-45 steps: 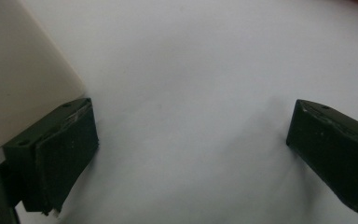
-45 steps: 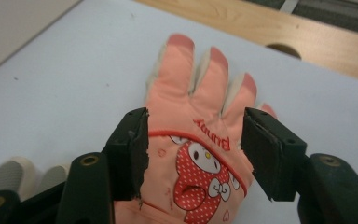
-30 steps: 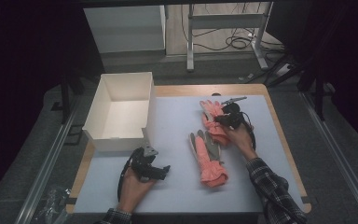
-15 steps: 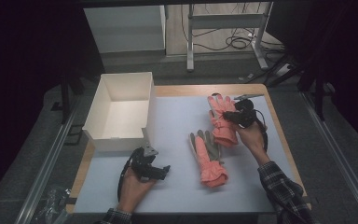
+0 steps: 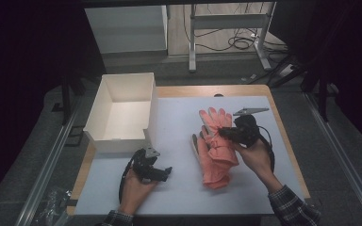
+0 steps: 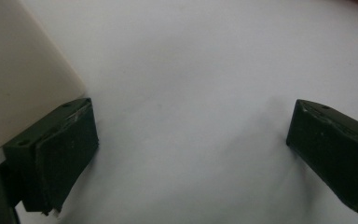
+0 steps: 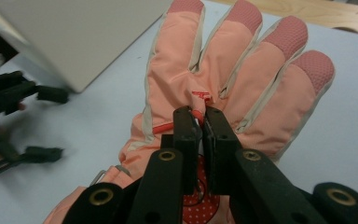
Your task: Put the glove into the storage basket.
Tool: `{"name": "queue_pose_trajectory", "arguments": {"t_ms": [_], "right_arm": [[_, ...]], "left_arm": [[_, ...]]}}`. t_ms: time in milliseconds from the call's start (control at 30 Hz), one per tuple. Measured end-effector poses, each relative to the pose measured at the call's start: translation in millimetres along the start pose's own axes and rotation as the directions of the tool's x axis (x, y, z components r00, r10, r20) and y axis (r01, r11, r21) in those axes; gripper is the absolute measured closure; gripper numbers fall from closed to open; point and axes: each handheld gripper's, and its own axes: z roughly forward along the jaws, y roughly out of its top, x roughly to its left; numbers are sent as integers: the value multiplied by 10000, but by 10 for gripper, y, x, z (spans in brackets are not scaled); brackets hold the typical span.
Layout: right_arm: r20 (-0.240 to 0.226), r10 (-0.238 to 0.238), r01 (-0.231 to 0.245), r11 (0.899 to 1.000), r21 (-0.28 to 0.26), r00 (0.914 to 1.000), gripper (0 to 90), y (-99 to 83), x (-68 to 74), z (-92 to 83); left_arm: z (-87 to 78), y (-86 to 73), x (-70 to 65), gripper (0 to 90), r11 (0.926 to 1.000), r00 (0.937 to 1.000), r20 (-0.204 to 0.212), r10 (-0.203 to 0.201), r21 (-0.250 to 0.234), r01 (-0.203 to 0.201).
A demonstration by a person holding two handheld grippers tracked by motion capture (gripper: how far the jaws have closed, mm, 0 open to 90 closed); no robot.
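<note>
My right gripper [image 5: 222,133] [image 7: 198,122] is shut on the back of a salmon-pink glove [image 5: 215,123] [image 7: 223,70], pinching the fabric near its small red logo. This glove hangs lifted, its fingers pointing away from me. Under and beside it, a second pink glove [image 5: 213,165] with a grey thumb lies flat on the white mat. My left gripper [image 5: 164,173] [image 6: 191,140] rests on the mat near the front left, its jaws wide apart with nothing between them. It also appears in the right gripper view as the left gripper [image 7: 46,123].
An open white box [image 5: 127,77] [image 6: 18,70] [image 7: 84,37] stands at the table's left, just beyond my left gripper. The white mat [image 5: 179,122] covers a wooden table whose edge shows at the far side. Cables and metal frames lie on the floor behind.
My right gripper has risen with the glove and swung it back toward me, over the second glove. The left gripper has stayed where it was.
</note>
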Motion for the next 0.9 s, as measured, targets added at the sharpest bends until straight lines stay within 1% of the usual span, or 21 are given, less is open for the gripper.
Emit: {"name": "queue_pose_trajectory", "arguments": {"t_ms": [100,133,167,200,267,333,367,400,467,500,533,567,600,633,667,733,767,867,900], "right_arm": [[-172,-83,86,9999,137,9998,843,-91,144,-12],[-172,-83,86,9999,137,9998,843,-91,144,-12],[-285,-93,99,9997,227,9996,843,-161,214,10],[-361,-51,61,9996,284,9993,842,-205,246,36],[-508,16,3,9993,369,9987,840,-277,267,111],[-443,23,-1,9988,489,9990,836,-338,271,188],[-443,23,-1,9988,489,9990,836,-338,271,188],[-232,17,-4,9983,576,9997,818,-411,264,278],[-205,-32,45,9979,640,9998,793,-460,251,333],[-205,-32,45,9979,640,9998,793,-460,251,333],[-253,-23,35,9988,492,9997,755,-517,249,372],[-253,-23,35,9988,492,9997,755,-517,249,372],[-274,-106,117,9992,394,9996,708,-530,263,378],[-274,-106,117,9992,394,9996,708,-530,263,378],[-248,-223,232,9989,401,9994,648,-496,264,351],[-313,-240,250,9991,336,9992,615,-450,262,303],[-334,-374,384,9988,312,9987,599,-425,261,269],[-146,-933,936,9954,207,9955,575,-372,250,150],[-146,-933,936,9954,207,9955,575,-372,250,150]], "left_arm": [[-1,0,0,18,10000,10000,0,4,14,-4],[-1,0,0,18,10000,10000,0,4,14,-4],[0,0,0,18,10000,10000,-1,5,5,-5],[0,0,1,18,10000,10000,-1,3,9,-3],[0,0,0,18,10000,10000,-2,2,7,-2],[0,0,0,18,10000,10000,-7,11,4,-11],[0,0,0,18,10000,10000,-7,11,4,-11],[0,-1,-1,18,10000,10000,-8,1,3,-1],[-1,0,0,18,10000,10000,2,14,7,-14],[-1,0,0,18,10000,10000,2,14,7,-14],[-2,-1,1,18,10000,10000,7,21,31,-21],[-2,-1,1,18,10000,10000,6,23,34,-23],[-2,0,1,18,10000,10000,6,22,34,-22],[-2,0,1,18,10000,10000,6,22,34,-22],[0,-1,-2,18,10000,10000,1,-10,3,10],[0,0,0,18,10000,10000,-7,11,4,-11],[0,0,0,18,10000,10000,-5,10,3,-10],[0,0,0,18,10000,10000,-3,10,5,-10],[0,0,0,18,10000,10000,-3,10,5,-10]]}}
